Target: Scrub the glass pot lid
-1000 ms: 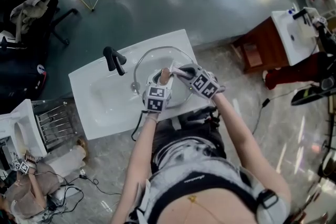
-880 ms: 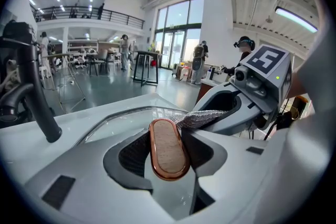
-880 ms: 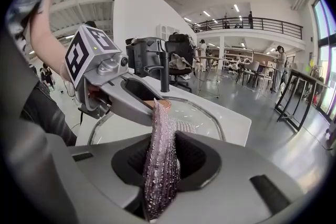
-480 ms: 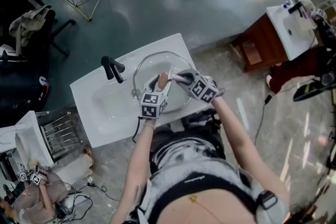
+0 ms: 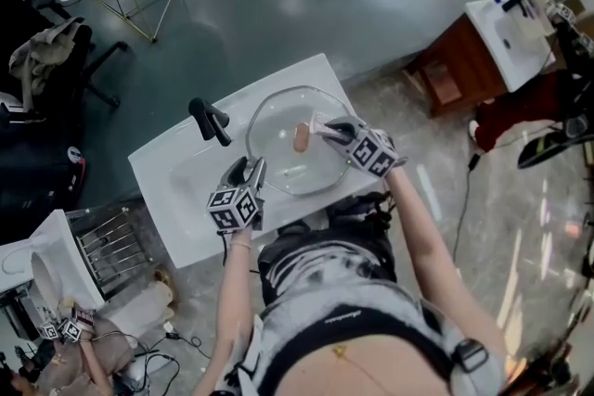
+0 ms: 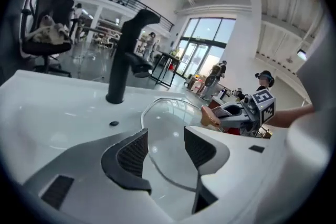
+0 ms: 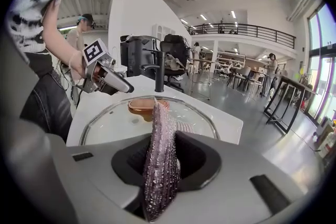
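Because the round clear glass pot lid point(image 5: 278, 153) lies knob-up over the hollow of the white basin bench point(image 5: 162, 158) with nothing gripping it, the main risk, as I judge it, is that a sideways scrubbing push will skate it across the slick surface toward the black tap point(image 5: 209, 119) or rock it on its rim. The left gripper point(image 5: 249, 172) hovers just beside the lid's near-left rim with its fingers point(image 6: 131, 152) spread wide and nothing between them, so it offers no bracing. The right gripper point(image 5: 327, 129) has its fingers clamped on a purplish glittery scrubbing cloth point(image 7: 159, 155), pinched by a narrow fold that stands upright. Heavy pressure might drag the cloth out of that pinch, or snag it on the brown knob point(image 5: 302, 137) close by. From the head view comes the layout: lid over the right part of the basin, one gripper at each side of it. That view reduces the cloth to a pale scrap. Only the right gripper view shows the pinch and the cloth's far end reaching toward the knob, though whether it touches the glass I cannot tell. Only the left gripper view confirms the empty gap, with the lid's rim curving beyond it.
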### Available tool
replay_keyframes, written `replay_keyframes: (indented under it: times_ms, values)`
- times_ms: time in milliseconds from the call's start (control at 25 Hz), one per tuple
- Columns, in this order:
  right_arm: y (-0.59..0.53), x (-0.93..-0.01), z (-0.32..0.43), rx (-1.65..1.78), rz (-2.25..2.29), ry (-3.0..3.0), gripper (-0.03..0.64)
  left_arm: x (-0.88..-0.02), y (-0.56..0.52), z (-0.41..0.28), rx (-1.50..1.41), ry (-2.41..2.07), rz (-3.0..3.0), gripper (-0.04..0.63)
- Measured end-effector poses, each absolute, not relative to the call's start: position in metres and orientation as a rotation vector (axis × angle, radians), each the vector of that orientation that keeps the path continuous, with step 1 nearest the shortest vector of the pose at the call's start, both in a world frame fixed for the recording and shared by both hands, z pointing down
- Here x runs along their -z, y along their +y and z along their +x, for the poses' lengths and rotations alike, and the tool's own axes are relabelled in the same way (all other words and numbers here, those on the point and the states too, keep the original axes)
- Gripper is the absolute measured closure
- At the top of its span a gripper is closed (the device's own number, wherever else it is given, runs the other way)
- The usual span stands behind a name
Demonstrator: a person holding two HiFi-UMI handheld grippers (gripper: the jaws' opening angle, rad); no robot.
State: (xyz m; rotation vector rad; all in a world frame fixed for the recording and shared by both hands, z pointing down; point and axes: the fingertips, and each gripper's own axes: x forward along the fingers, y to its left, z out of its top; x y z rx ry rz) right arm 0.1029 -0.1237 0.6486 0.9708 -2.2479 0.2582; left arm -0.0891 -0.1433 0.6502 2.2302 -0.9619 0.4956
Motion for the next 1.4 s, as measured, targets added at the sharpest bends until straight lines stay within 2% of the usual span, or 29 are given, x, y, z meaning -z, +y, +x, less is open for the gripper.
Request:
replay_keyframes:
  times_ms: [200, 440, 560, 800, 1400]
  values:
    - [-0.126, -0.65, 0.103, -0.279, 1.058, -2.203, 0.518, -0.676, -0.142, -0.11, -0.393, -0.897, 2.054, 0.371]
    - [-0.124, -0.652, 0.102, -0.315, 1.141, -2.146, 0.518, -0.692, -0.134, -0.095, -0.332, -0.741, 1.988, 0.373]
    - [-0.121, -0.651, 0.101, -0.33, 1.17, -2.114, 0.518, -0.692, -0.128, -0.088, -0.344, -0.671, 1.999, 0.419]
    - [-0.111, -0.65, 0.097, -0.356, 1.2, -2.075, 0.518, -0.69, -0.128, -0.089, -0.357, -0.655, 2.01, 0.425]
    - [-0.055, -0.645, 0.041, -0.404, 0.923, -2.185, 0.52, -0.689, -0.127, -0.089, -0.39, -0.649, 2.028, 0.423]
